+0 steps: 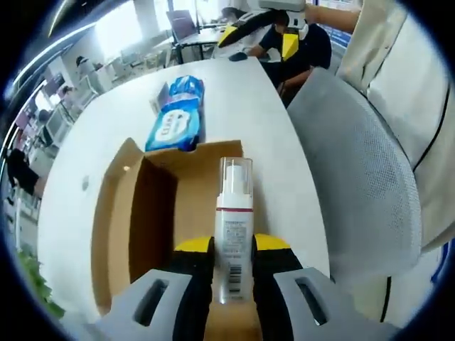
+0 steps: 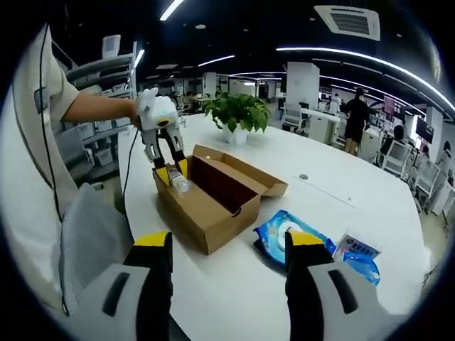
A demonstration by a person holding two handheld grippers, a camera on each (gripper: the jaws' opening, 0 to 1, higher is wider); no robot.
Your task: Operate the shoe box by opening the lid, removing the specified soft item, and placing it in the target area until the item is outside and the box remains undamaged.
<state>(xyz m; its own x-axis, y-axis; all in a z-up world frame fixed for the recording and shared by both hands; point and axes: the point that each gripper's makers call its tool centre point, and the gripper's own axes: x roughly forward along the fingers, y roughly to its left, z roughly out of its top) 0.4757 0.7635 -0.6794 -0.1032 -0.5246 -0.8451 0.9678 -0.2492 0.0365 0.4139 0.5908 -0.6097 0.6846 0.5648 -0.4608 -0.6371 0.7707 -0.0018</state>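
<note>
A: What is held by the left tongs (image 1: 233, 266)?

B: A bottle (image 1: 233, 234) is clamped between the jaws, cap forward, just over the open box (image 2: 213, 195). It is judged to be on its way out, gripped by the body so the cardboard is spared.

A: And the right tongs (image 2: 227, 259)?

B: They are spread wide and nothing is held; they are kept back from the box, over the worktop (image 2: 341, 192).

A: Is anything already out?

B: A blue soft pack (image 1: 176, 117) lies on the worktop just beyond the flaps, a small carton (image 2: 355, 246) beside it.

A: Can any writing be read?

B: A label and barcode are seen on the bottle, but no words can be made out.
</note>
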